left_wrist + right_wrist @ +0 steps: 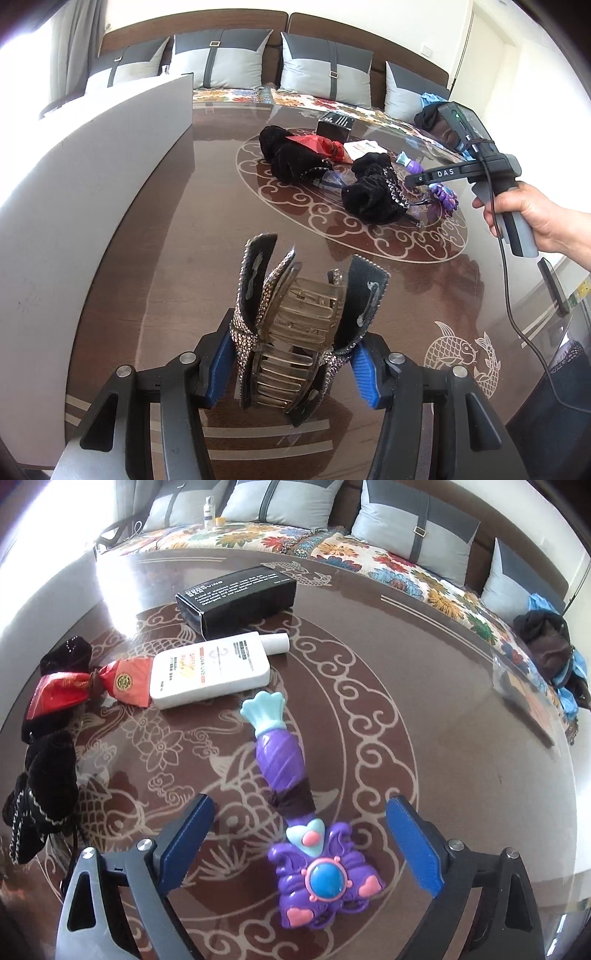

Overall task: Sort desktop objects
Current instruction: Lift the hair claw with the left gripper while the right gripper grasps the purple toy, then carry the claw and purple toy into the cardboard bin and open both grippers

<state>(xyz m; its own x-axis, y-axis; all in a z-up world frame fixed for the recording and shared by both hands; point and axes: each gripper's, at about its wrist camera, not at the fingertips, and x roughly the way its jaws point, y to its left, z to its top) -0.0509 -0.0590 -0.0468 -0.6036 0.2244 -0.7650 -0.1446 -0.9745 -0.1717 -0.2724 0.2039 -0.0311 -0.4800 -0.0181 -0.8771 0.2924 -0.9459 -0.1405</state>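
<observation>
Left claw (291, 363): clenched on a rhinestone hair clip (295, 332), my blue pads pressing it from both sides, the clip raised above the desk (166, 240).
Hair clip: clear plastic teeth in the middle, sparkly bow wings with black backing sticking up past my fingertips.
Right claw (299, 845): released, jaws spread wide, one blue pad on either side of the purple toy wand (291, 812), touching neither side that I can see.
Toy wand: lying flat on the desk, its heart-studded head with a blue gem nearest me, its pale blue fan-shaped end pointing away.
Right hand (532, 218): seen from my left camera, wrapped round the grey handle of the other tool.
White lotion bottle (210, 672): on its side beyond the wand, cap toward the black box (236, 598).
Red foil candy wrapper (92, 686): just beside the bottle's base, touching black velvet scrunchies (48, 760) at the left.
Desk: dark glossy brown with pale scroll and fish patterns.
Sofa (369, 561): behind the desk, floral cover, grey cushions.
</observation>
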